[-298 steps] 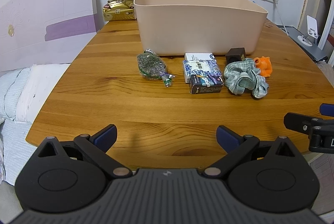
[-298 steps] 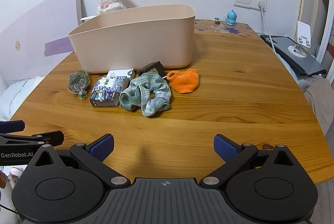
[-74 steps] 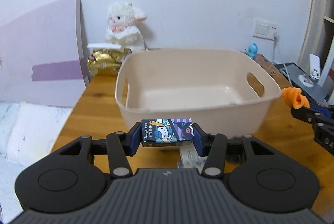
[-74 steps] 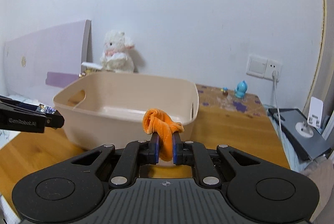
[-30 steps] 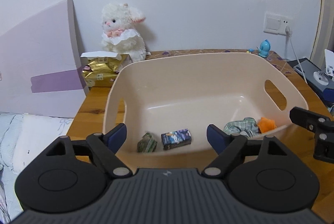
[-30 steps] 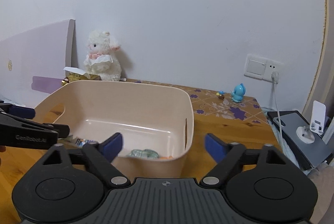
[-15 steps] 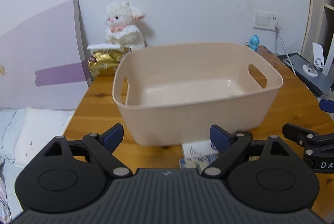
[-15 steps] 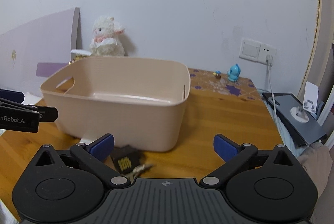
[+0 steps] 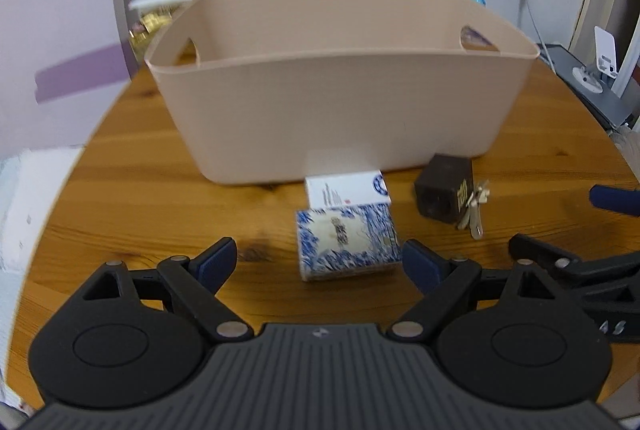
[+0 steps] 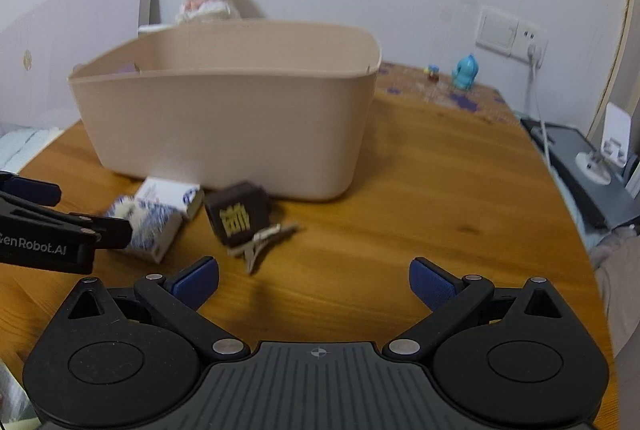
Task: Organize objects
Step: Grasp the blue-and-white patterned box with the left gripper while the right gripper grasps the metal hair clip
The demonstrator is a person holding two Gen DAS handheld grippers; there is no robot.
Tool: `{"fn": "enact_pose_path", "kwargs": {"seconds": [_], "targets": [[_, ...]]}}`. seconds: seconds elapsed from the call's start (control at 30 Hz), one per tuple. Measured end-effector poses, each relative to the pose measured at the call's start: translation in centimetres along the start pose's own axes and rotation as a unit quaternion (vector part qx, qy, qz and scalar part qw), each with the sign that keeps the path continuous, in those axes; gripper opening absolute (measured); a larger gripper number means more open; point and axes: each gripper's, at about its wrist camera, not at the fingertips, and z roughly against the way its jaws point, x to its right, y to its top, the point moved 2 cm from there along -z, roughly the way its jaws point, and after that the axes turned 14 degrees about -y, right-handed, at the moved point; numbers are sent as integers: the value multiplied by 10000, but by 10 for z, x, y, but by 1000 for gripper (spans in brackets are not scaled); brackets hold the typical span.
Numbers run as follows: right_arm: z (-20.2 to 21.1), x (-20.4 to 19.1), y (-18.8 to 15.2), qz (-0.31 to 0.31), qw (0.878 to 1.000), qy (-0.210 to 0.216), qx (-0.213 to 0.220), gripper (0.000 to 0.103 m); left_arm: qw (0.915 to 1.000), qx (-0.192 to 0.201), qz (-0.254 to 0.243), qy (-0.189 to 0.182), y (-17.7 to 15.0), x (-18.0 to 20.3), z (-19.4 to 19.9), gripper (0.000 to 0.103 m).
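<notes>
1. Ahead of my left gripper [image 9: 316,262], in the left wrist view, the blue-and-white patterned box [image 9: 347,245] lies on the wooden table [image 9: 132,189], directly between the spread fingers and just beyond their tips. The jaws stand wide and hold nothing. The box's long axis runs across the view, so the fingers would bracket its short ends.
2. Behind it, touching or nearly so, lies a white box [image 9: 347,188], close against the front wall of the beige plastic bin [image 9: 340,109]. Right of both sit a dark brown box [image 9: 442,193] and a hair clip [image 9: 474,207].
3. From this view the bin's floor is hidden by its near wall; I cannot tell what it contains. The frame is motion-blurred.
4. Across in the right wrist view, my right gripper [image 10: 314,284] is also wide and empty. The dark brown box [image 10: 237,218] and hair clip [image 10: 262,240] lie ahead and left of its centreline, nearer its left finger.
5. I judge the left gripper better placed for the patterned box [image 10: 146,226], the right for the dark box. The left gripper's finger [image 10: 60,226] partly covers the patterned box here.
</notes>
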Motion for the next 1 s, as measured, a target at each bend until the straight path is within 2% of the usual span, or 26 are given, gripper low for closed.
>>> {"fn": "enact_pose_path", "kwargs": {"seconds": [0.37, 0.57, 0.73, 0.8, 0.83, 0.9, 0.97, 1.0], "targets": [[-38, -18, -7, 54, 9991, 260, -345, 103, 9992, -242, 293, -144, 4, -8, -32, 91], [-49, -24, -1, 125, 9994, 266, -157, 103, 9989, -350, 312, -39, 6, -13, -42, 91], [-52, -26, 2, 144, 9994, 302, -55, 101, 9987, -342, 378, -8, 9, -23, -40, 86], [-51, -27, 2, 148, 9993, 341, -13, 95, 9988, -322, 364, 24, 9, -23, -38, 80], [-49, -28, 1, 156, 9992, 355, 20, 88, 9990, -314, 326, 65, 8, -23, -37, 75], [-46, -28, 2, 159, 9990, 411, 42, 77, 9992, -284, 284, 49, 8, -24, -35, 71], [-42, -30, 1, 135, 9989, 451, 76, 60, 9993, -263, 248, 30, 7, -25, -32, 69], [-40, -30, 0, 124, 9988, 458, 105, 56, 9994, -248, 231, 18, 7, -26, -30, 67]]}}
